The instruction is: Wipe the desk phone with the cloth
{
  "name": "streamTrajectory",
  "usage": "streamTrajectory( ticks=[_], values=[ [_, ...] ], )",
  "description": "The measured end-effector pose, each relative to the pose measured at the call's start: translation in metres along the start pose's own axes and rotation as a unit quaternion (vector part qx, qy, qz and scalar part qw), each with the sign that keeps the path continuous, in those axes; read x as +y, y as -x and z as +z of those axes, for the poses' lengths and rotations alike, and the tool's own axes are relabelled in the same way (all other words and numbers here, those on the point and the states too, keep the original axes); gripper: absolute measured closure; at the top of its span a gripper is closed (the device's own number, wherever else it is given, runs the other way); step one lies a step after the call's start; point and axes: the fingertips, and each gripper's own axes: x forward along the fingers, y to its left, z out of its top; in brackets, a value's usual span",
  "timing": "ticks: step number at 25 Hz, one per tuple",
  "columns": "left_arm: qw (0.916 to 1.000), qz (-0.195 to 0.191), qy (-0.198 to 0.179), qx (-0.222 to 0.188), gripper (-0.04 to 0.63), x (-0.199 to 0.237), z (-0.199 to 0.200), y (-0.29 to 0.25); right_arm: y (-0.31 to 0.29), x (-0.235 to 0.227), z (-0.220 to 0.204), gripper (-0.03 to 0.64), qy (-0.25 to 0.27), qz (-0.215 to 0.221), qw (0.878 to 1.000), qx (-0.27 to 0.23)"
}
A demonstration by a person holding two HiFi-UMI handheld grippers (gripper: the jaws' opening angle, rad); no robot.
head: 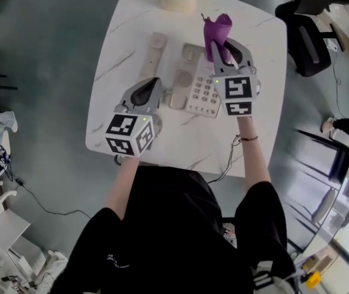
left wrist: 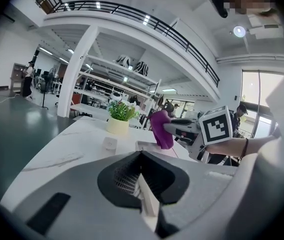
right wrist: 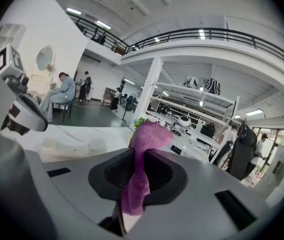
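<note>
Phone (head: 202, 90) wipe seemingly about to start: grips cloth (head: 218, 32) in right gripper (head: 218, 46) jaws above it, left gripper (head: 152, 83) jaws closed empty; needs lowering cloth onto phone.

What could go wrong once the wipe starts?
1. The cloth is pinched in the right gripper as a narrow bunch sticking out past the tips. It may slip, or the hard jaws may scrape the phone.
2. The left gripper is shut on nothing beside the phone and does not grip it. A wipe could shove the phone into the loose handset or towards the potted plant.
</note>
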Motion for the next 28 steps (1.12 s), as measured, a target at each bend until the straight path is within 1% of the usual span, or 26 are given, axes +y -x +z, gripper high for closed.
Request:
streamTrajectory(
  ticks=[5, 9, 19, 22, 28],
  values=[
    [1.0000, 0.006, 0.007, 0.003, 0.597, 0.004, -0.005, 0.003, -0.013, 0.016, -0.006, 0.578, 0.089, 0.016, 0.996, 0.018],
    [0.9999, 0.008, 0.010, 0.005, 0.597, 0.005, -0.008, 0.002, -0.022, 0.031, -0.018, 0.578, 0.135, 0.041, 0.989, 0.036],
    [0.9998, 0.013, 0.016, 0.006, 0.597, 0.010, -0.010, 0.003, -0.031, 0.059, -0.040, 0.578, 0.161, 0.099, 0.979, 0.073],
    [0.9997, 0.014, 0.017, 0.006, 0.597, 0.011, -0.011, 0.004, -0.030, 0.066, -0.046, 0.578, 0.168, 0.106, 0.977, 0.080],
    [0.9998, 0.010, 0.018, 0.005, 0.597, 0.007, -0.010, 0.006, -0.027, 0.072, -0.049, 0.580, 0.162, 0.113, 0.976, 0.090]
  ],
)
